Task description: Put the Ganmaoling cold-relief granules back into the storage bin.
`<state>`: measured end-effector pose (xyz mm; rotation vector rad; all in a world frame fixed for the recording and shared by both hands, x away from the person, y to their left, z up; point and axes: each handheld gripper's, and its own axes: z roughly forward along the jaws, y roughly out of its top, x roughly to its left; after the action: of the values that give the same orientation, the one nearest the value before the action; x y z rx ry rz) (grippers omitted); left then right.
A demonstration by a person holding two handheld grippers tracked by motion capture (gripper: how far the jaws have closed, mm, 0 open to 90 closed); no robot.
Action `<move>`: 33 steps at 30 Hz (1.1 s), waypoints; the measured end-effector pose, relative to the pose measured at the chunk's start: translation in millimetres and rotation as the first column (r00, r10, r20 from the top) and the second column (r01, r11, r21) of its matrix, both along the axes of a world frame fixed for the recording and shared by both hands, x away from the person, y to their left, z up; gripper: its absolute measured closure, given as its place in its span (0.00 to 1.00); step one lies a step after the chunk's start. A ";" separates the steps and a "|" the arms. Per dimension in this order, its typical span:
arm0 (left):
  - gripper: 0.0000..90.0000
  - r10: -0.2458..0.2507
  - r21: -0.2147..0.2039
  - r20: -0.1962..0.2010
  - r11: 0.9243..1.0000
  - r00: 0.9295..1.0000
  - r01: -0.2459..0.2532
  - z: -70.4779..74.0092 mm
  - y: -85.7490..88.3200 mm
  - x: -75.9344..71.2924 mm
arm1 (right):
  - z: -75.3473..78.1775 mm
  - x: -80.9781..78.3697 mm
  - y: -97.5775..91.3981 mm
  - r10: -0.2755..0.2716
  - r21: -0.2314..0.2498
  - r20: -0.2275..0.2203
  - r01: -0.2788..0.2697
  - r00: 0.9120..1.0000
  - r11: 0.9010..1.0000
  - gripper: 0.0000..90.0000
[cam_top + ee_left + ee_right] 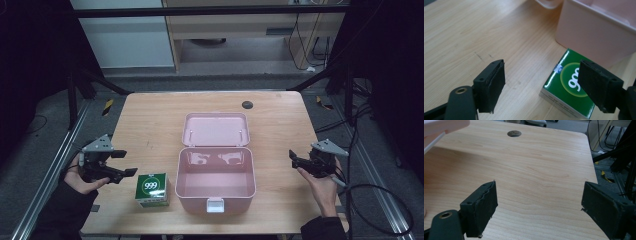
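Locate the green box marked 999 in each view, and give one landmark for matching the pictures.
High view: the green box sits on the table near its front edge, just left of the open pink case.
Left gripper view: lower right, the green box is partly behind that gripper's right-hand jaw, with the pink case wall above it.
Right gripper view: the green box is not in this picture.
Shared landmark: the pink case, a corner of which shows at top left in the right gripper view.

On the table (150, 120), the open box (215, 182) sat at the centre, with its lid (216, 129) lying flat behind it at twelve o'clock. The small carton (152, 190) stood just beside the box at nine o'clock. Your left gripper (122, 164) hovered at ten o'clock of the carton. Your right gripper (295, 159) was at three o'clock of the box, well apart. A round hole (247, 104) lay at one o'clock beyond the lid.
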<state>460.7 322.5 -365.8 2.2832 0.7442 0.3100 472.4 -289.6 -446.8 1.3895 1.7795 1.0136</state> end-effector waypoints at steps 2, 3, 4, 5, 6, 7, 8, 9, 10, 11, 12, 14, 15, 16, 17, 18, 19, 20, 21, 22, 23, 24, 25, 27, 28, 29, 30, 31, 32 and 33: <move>0.22 -0.035 0.016 -0.008 0.999 0.999 0.036 0.6 -4.4 -1.7 | 0.5 -0.5 -0.3 -0.002 0.001 0.004 0.002 1.000 1.000 0.15; 0.22 -0.035 0.016 -0.008 0.999 0.999 0.036 0.6 -4.4 -1.7 | 0.5 -0.5 -0.3 -0.002 0.001 0.004 0.002 1.000 1.000 0.15; 0.22 -0.052 0.027 -0.011 0.998 0.999 0.053 1.2 -6.3 -2.4 | 1.2 -1.1 -0.7 0.000 0.006 0.003 0.000 1.000 1.000 0.14; 0.21 -0.079 0.044 -0.015 0.996 0.997 0.080 2.0 -10.0 -3.4 | 1.2 -1.3 -0.6 -0.001 0.008 0.002 0.001 1.000 1.000 0.14; 0.21 -0.079 0.044 -0.015 0.996 0.997 0.080 2.0 -10.0 -3.4 | 1.2 -1.3 -0.6 -0.001 0.008 0.002 0.001 1.000 1.000 0.14; 0.20 -0.109 0.060 -0.022 0.992 0.994 0.110 2.8 -13.5 -4.1 | 0.8 -0.6 -0.3 0.004 0.003 0.002 -0.004 1.000 1.000 0.14; 0.19 -0.126 0.069 -0.026 0.989 0.992 0.128 3.2 -15.2 -4.4 | 0.4 -0.4 -0.1 0.004 0.001 -0.001 -0.004 1.000 1.000 0.14; 0.19 -0.144 0.080 -0.030 0.986 0.989 0.146 3.5 -17.0 -4.4 | 0.2 -0.2 0.5 0.005 0.004 -0.005 -0.005 1.000 1.000 0.14; 0.19 -0.159 0.086 -0.034 0.983 0.987 0.161 3.7 -19.2 -4.7 | -0.3 0.4 0.7 0.010 -0.001 -0.004 -0.010 1.000 1.000 0.14; 0.18 -0.178 0.105 -0.042 0.978 0.983 0.182 4.5 -20.9 -4.4 | -0.7 0.6 1.0 0.012 -0.004 -0.007 -0.012 1.000 1.000 0.13; 0.18 -0.193 0.114 -0.049 0.974 0.980 0.198 4.5 -23.4 -4.3 | -0.9 0.8 1.1 0.013 -0.007 -0.008 -0.013 1.000 1.000 0.13; 0.17 -0.215 0.139 -0.059 0.965 0.975 0.222 4.8 -27.9 -4.2 | -1.0 0.7 1.5 0.016 -0.007 -0.012 -0.016 1.000 1.000 0.13; 0.17 -0.228 0.153 -0.067 0.960 0.971 0.236 5.0 -30.3 -4.0 | -0.9 0.6 1.5 0.016 -0.006 -0.012 -0.016 1.000 1.000 0.13; 0.17 -0.241 0.168 -0.074 0.953 0.968 0.251 5.1 -33.4 -3.8 | -0.9 0.6 1.1 0.016 -0.010 -0.010 -0.016 1.000 1.000 0.13; 0.16 -0.241 0.168 -0.074 0.953 0.968 0.251 5.1 -33.4 -3.8 | -0.7 0.6 0.9 0.018 -0.007 -0.008 -0.018 1.000 1.000 0.13; 0.16 -0.260 0.186 -0.085 0.944 0.962 0.271 6.0 -37.8 -3.4 | -0.7 0.5 0.9 0.018 -0.007 -0.010 -0.018 1.000 1.000 0.12; 0.16 -0.267 0.195 -0.089 0.940 0.960 0.280 6.6 -39.7 -3.3 | -0.7 0.4 1.0 0.019 -0.008 -0.010 -0.019 1.000 1.000 0.12; 0.16 -0.275 0.200 -0.091 0.937 0.957 0.288 6.9 -41.4 -3.2 | -0.7 0.3 1.1 0.021 -0.008 -0.011 -0.021 1.000 1.000 0.12; 0.16 -0.275 0.200 -0.091 0.937 0.957 0.288 6.9 -41.4 -3.2 | -0.8 0.3 1.2 0.022 -0.010 -0.011 -0.023 1.000 1.000 0.12; 0.15 -0.285 0.207 -0.099 0.931 0.953 0.300 6.9 -44.8 -3.2 | -0.8 0.2 1.4 0.024 -0.010 -0.012 -0.024 1.000 1.000 0.12; 0.15 -0.292 0.213 -0.105 0.927 0.951 0.308 7.0 -46.3 -2.9 | -0.8 0.0 1.8 0.025 -0.007 -0.013 -0.025 1.000 1.000 0.12; 0.15 -0.297 0.223 -0.109 0.923 0.949 0.314 7.3 -47.7 -2.4 | -1.0 0.1 2.0 0.027 -0.007 -0.015 -0.027 1.000 1.000 0.12; 0.14 -0.302 0.230 -0.115 0.919 0.946 0.321 7.0 -49.3 -1.7 | -1.3 0.3 2.1 0.030 -0.009 -0.015 -0.030 0.999 1.000 0.12; 0.13 -0.309 0.245 -0.122 0.911 0.943 0.331 5.6 -52.5 -1.1 | -2.0 0.8 2.7 0.036 -0.015 -0.019 -0.037 0.999 0.999 0.11; 0.13 -0.314 0.257 -0.127 0.906 0.941 0.337 4.1 -54.7 -0.8 | -2.2 0.8 3.0 0.039 -0.014 -0.022 -0.039 0.999 0.999 0.11; 0.13 -0.319 0.262 -0.135 0.902 0.938 0.344 2.6 -56.4 -0.7 | -2.6 0.9 3.1 0.041 -0.015 -0.022 -0.041 0.999 0.999 0.10; 0.12 -0.325 0.267 -0.142 0.897 0.935 0.352 0.7 -58.0 -0.4 | -2.8 0.9 3.0 0.043 -0.016 -0.023 -0.043 0.999 0.999 0.10; 0.11 -0.325 0.275 -0.148 0.894 0.934 0.355 -1.4 -59.7 -0.3 | -2.9 0.8 3.0 0.045 -0.015 -0.024 -0.045 0.999 0.999 0.10; 0.10 -0.329 0.283 -0.153 0.889 0.932 0.361 -3.5 -61.2 -0.2 | -3.2 0.9 2.9 0.046 -0.016 -0.025 -0.046 0.999 0.999 0.10; 0.09 -0.336 0.290 -0.160 0.883 0.928 0.370 -5.2 -62.4 0.1 | -3.4 1.0 2.9 0.048 -0.019 -0.027 -0.049 0.998 0.999 0.10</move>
<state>460.7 260.0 -371.0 2.7008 0.3271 0.1427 473.3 -286.8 -450.2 1.3598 1.8453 1.0050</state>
